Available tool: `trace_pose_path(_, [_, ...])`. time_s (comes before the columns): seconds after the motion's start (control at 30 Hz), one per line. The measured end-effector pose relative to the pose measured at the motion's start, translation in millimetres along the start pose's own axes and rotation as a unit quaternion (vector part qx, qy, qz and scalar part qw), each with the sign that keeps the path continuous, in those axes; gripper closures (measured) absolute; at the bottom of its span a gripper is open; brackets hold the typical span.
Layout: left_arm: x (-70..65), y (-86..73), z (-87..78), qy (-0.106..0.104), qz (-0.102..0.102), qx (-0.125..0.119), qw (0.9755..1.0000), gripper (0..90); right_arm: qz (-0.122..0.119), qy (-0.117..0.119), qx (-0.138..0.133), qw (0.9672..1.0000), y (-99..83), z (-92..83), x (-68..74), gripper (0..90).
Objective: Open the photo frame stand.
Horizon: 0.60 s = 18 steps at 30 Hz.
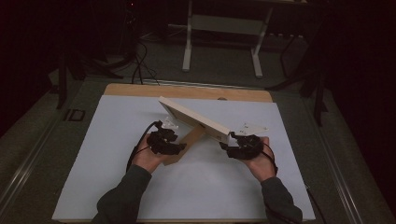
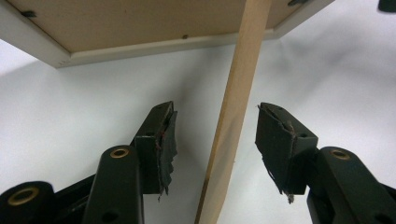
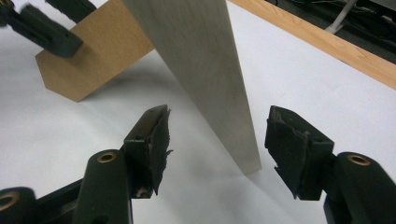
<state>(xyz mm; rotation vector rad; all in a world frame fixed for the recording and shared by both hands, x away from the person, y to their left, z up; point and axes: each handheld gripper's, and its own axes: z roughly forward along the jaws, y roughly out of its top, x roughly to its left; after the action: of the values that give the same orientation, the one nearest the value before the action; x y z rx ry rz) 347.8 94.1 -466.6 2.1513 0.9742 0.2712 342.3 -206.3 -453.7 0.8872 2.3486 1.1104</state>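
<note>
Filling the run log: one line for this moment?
frame: standing on stand | left gripper: open around stand | right gripper: open around frame edge | surface: white sheet

A dim lab: white-covered table (image 1: 116,186), cables (image 1: 139,65) across the floor, bare bench frame (image 1: 224,28) behind.

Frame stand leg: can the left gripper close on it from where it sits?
Probably yes. The left gripper is open with the stand leg already between its pads, nothing else in the gap. The picture frame sits beyond the fingertips, clear of them.
</note>
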Motion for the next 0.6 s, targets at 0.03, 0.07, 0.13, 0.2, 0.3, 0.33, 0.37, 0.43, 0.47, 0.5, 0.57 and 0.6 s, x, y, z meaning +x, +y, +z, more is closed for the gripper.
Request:
trace_pose_path(0.03, [0.8,0.0,-2.6,0.004,-0.001,-0.003,1.0,48.1,0.001,0.0,0.0,1.0,-0.8,0.0,-0.2,39.0])
trace_pose_path(0.07, [1.4,0.0,-3.9,0.005,-0.003,-0.005,1.0,48.0,0.002,0.0,0.002,1.0,-2.6,-0.6,-0.9,39.0])
trace_pose_path(0.13, [3.3,-0.1,-6.2,0.006,-0.007,-0.009,0.9999,48.0,0.003,-0.001,0.004,1.0,-4.6,-0.8,-1.5,38.9])
trace_pose_path(0.2, [4.2,-0.2,-7.3,0.006,-0.01,-0.013,0.9999,48.4,0.005,0.0,0.005,1.0,-5.8,-0.8,-1.7,38.9])
trace_pose_path(0.3, [8.0,-0.2,-11.8,0.009,-0.017,-0.02,0.9996,48.9,0.005,-0.001,0.009,0.9999,-9.5,-1.1,-2.5,39.0])
trace_pose_path(0.33, [8.4,-0.2,-12.5,0.01,-0.019,-0.022,0.9995,49.3,0.005,-0.001,0.011,0.9999,-10.5,-1.5,-2.8,38.9])
trace_pose_path(0.37, [9.8,0.1,-14.2,0.014,-0.02,-0.023,0.9994,49.6,0.006,-0.001,0.01,0.9999,-11.2,-1.7,-3.0,38.9])
trace_pose_path(0.43, [11.5,0.6,-15.9,0.011,-0.025,-0.028,0.9993,51.4,0.009,-0.001,0.011,0.9999,-12.7,-2.8,-3.7,39.1])
trace_pose_path(0.47, [12.4,1.0,-17.0,0.013,-0.025,-0.03,0.9992,51.6,0.008,-0.001,0.011,0.9999,-13.1,-3.1,-4.0,39.1])
trace_pose_path(0.5, [13.1,1.3,-17.8,0.012,-0.028,-0.032,0.999,51.8,0.008,-0.001,0.012,0.9999,-13.7,-4.1,-4.4,39.1])
trace_pose_path(0.57, [14.7,2.0,-19.6,0.014,-0.029,-0.035,0.9989,51.9,0.008,-0.002,0.013,0.9999,-14.9,-5.6,-5.2,39.2])
trace_pose_path(0.6, [15.5,2.3,-20.3,0.013,-0.029,-0.036,0.9988,52.1,0.01,-0.002,0.014,0.9999,-15.5,-6.3,-5.6,39.3])
